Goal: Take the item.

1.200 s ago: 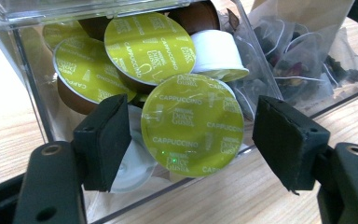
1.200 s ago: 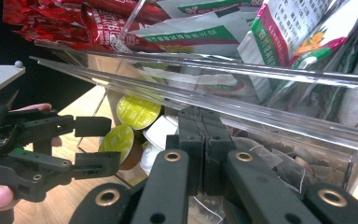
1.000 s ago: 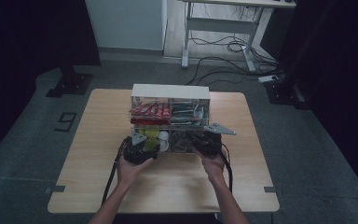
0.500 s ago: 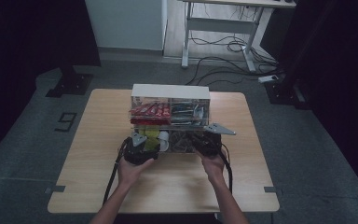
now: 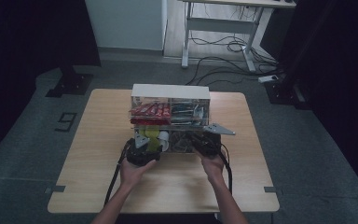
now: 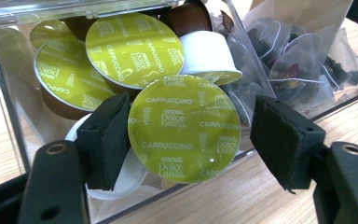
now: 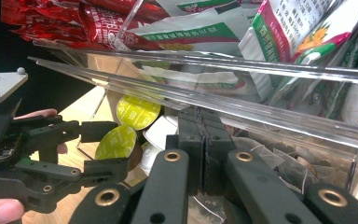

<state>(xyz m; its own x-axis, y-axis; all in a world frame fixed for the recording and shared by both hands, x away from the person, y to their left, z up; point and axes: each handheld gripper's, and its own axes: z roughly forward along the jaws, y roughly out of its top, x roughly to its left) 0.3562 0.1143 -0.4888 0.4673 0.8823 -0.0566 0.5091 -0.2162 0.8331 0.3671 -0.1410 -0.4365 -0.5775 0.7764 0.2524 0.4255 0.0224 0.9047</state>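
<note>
The cappuccino capsule (image 6: 184, 128), green-lidded and facing the camera in the left gripper view, lies at the front of the lower left compartment of the clear organiser box (image 5: 170, 91), on top of other capsules (image 6: 133, 49). The box stands in the middle of the wooden surface (image 5: 98, 135).

The left gripper (image 6: 191, 135) has its fingers (image 6: 105, 133) apart, one on each side of the capsule. The left one is at the lid's edge or touching it; the right one stands clear, so nothing is clamped yet. The right gripper (image 7: 204, 149) has its fingers together. They sit against the lower front edge of the box, under the clear shelf (image 7: 261, 112) and beside the tea bags (image 6: 298, 65). Whether they pinch the edge of the box or only press on it, I cannot tell.

The step in hand looks like picking a capsule out of the compartment while the other gripper steadies the box. The next move calls for closing the left fingers squarely across the capsule's rim and drawing it straight out over the low front wall. The lid is smooth and round, so an off-centre squeeze could let it slip or knock its neighbours.
</note>
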